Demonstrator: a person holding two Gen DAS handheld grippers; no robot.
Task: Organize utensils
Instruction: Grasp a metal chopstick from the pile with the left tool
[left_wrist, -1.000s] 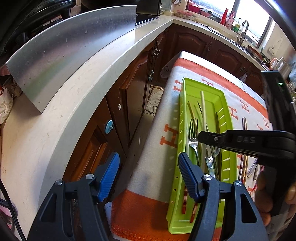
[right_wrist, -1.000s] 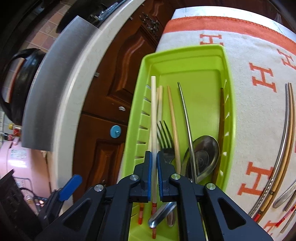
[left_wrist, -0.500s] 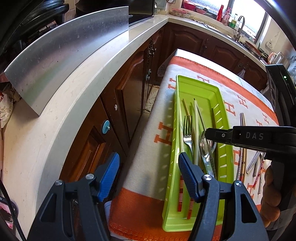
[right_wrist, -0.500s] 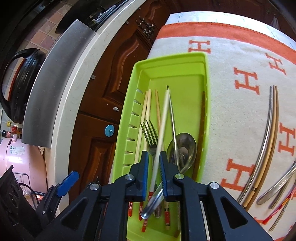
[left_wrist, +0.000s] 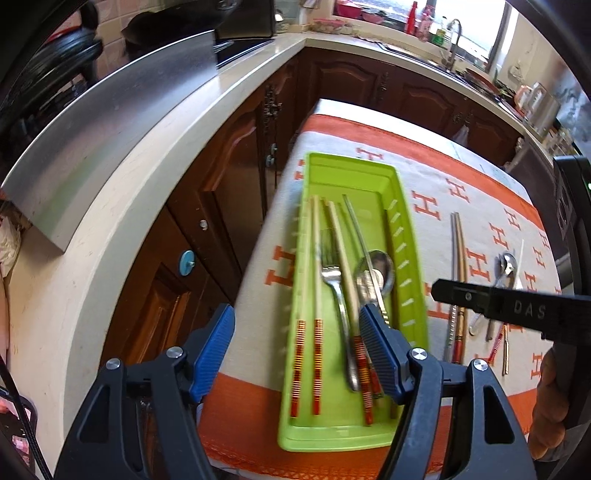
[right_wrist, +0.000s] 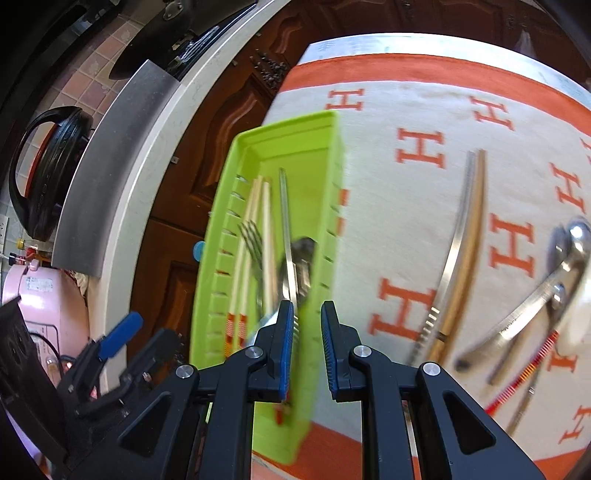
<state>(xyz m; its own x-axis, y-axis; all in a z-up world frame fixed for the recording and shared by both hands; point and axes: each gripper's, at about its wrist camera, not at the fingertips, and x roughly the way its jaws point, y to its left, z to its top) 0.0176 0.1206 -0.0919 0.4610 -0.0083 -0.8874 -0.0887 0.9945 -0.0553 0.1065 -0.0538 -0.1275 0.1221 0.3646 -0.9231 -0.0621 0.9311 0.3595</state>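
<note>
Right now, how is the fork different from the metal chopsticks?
The fork lies inside the green tray; the metal chopsticks lie outside it on the cloth. The fork has tines; the chopsticks are plain thin sticks, a pair side by side. Both point the same way.

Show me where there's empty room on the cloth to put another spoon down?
Bare cloth lies between the green tray and the pair of metal chopsticks. More lies beyond the tray's far end, up to the orange border. The tray is crowded with chopsticks, a fork and a spoon. The loose spoons on the right are bunched too.
</note>
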